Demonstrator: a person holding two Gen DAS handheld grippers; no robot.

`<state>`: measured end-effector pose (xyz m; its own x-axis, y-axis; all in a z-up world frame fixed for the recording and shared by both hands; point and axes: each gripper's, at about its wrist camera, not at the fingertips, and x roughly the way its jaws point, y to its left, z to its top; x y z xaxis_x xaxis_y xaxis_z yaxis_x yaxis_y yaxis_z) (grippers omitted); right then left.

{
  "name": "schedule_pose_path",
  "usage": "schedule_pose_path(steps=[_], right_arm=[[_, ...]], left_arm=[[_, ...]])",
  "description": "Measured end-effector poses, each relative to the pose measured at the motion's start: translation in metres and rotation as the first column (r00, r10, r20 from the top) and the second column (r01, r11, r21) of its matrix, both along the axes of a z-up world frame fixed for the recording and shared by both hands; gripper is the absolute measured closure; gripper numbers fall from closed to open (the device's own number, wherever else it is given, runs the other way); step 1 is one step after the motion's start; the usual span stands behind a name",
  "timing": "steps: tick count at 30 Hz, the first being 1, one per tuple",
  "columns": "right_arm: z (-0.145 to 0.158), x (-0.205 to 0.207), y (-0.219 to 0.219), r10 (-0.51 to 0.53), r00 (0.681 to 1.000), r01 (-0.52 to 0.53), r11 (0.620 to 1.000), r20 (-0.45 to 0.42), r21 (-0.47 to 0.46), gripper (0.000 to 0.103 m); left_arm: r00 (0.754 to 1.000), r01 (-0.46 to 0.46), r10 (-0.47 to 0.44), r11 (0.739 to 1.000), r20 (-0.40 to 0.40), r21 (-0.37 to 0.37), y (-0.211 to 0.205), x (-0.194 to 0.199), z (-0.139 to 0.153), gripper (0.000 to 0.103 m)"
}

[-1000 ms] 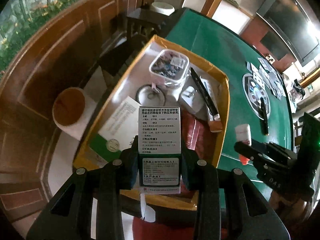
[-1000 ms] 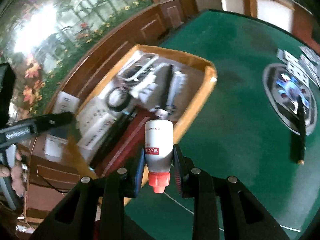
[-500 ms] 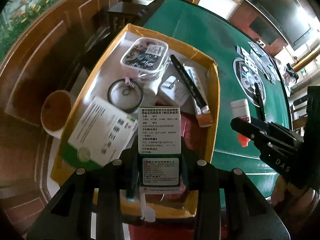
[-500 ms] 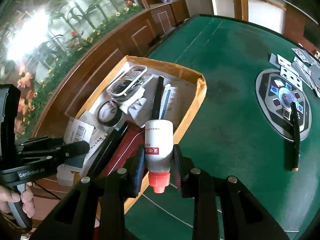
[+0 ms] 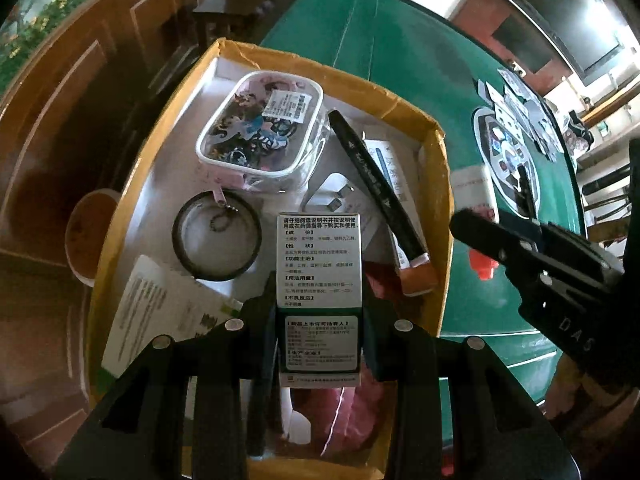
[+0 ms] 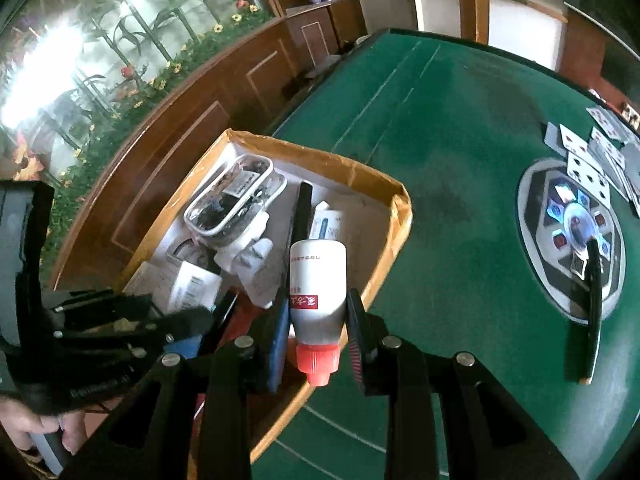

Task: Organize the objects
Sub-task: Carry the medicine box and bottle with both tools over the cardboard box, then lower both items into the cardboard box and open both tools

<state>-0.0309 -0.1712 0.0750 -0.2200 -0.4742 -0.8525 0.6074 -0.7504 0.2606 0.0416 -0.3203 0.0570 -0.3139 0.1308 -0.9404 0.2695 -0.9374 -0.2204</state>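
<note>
My left gripper (image 5: 320,316) is shut on a white and green medicine box (image 5: 319,264) and holds it over the yellow cardboard box (image 5: 438,184). My right gripper (image 6: 318,320) is shut on a white bottle with a red cap (image 6: 318,292), cap toward the camera, above the yellow box's right wall (image 6: 394,240). The right gripper also shows in the left wrist view (image 5: 476,236) with the bottle (image 5: 474,196). The left gripper shows in the right wrist view (image 6: 176,316).
In the yellow box lie a clear pouch (image 5: 260,128), a black tape ring (image 5: 218,236), a black marker (image 5: 374,180), a white plug (image 5: 332,196), a leaflet (image 5: 160,308) and a red item (image 5: 344,420). On the green table (image 6: 460,152) lie playing cards (image 6: 592,152), a round console (image 6: 572,236) and a black pen (image 6: 594,304).
The left gripper has moved further over the yellow box with the medicine box. The right gripper with the bottle has come closer to the box's right wall.
</note>
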Motion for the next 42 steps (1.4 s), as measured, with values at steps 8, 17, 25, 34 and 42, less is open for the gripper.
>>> schedule_pose_path(steps=[8,17,25,34,42], right_arm=[[-0.014,-0.019,-0.027,0.012,1.0,-0.011,0.999,-0.007,0.041,0.077],[-0.03,-0.028,-0.045,0.027,0.999,-0.022,0.993,-0.037,0.115,0.077],[-0.044,-0.042,-0.053,0.037,0.995,-0.02,0.983,-0.092,0.184,0.077],[-0.04,-0.039,-0.053,0.042,0.996,-0.028,0.986,-0.081,0.165,0.07],[-0.014,-0.021,-0.031,0.059,0.992,-0.049,0.994,-0.11,0.099,0.044]], left_arm=[[0.999,0.024,-0.024,1.0,0.034,-0.005,0.0,-0.004,-0.016,0.069],[0.999,0.028,-0.027,1.0,0.031,-0.015,-0.006,-0.014,-0.019,0.069],[1.0,0.017,-0.016,0.999,0.022,-0.045,-0.009,-0.026,-0.022,0.069],[0.999,-0.031,0.033,0.998,0.034,-0.056,-0.007,-0.029,-0.028,0.068],[0.997,-0.074,0.074,0.995,-0.006,-0.065,0.005,-0.019,-0.016,0.029]])
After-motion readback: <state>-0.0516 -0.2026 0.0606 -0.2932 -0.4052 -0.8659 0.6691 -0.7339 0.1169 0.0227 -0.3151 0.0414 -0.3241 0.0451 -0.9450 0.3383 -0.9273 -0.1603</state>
